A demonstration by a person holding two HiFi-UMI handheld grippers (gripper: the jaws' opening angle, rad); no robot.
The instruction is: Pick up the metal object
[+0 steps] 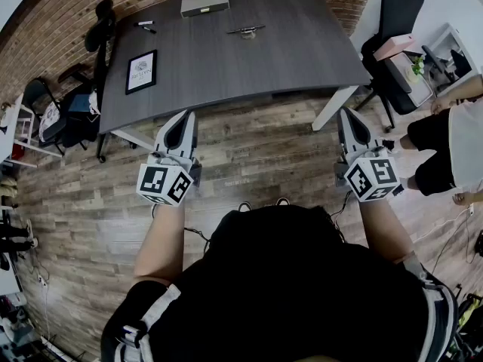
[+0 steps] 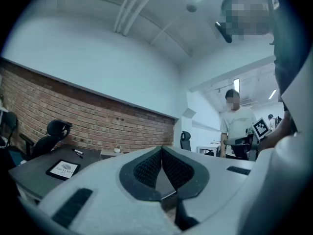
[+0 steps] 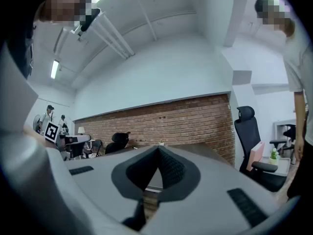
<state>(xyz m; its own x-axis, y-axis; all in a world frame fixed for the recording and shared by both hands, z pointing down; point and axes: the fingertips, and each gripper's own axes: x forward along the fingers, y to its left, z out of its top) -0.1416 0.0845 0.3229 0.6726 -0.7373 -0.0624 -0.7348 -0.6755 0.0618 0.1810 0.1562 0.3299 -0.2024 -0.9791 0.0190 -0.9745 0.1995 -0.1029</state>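
Observation:
The metal object [image 1: 245, 30], a slim silvery tool, lies on the far right part of the dark grey table [image 1: 226, 59]. Both grippers hang over the wooden floor, short of the table's near edge and well apart from the tool. My left gripper [image 1: 186, 115] points at the table's near left side with its jaws closed together and nothing between them; its view shows the pads [image 2: 149, 168] meeting at the tip. My right gripper [image 1: 346, 112] is beside the white table leg [image 1: 334, 107], shut and empty, pads [image 3: 171, 168] touching.
On the table are a framed card [image 1: 141, 71], two markers [image 1: 145, 26] and a grey box [image 1: 204, 2]. Black office chairs stand at the left [image 1: 96, 36] and at the back right [image 1: 398, 13]. A person [image 1: 451, 130] stands at the right.

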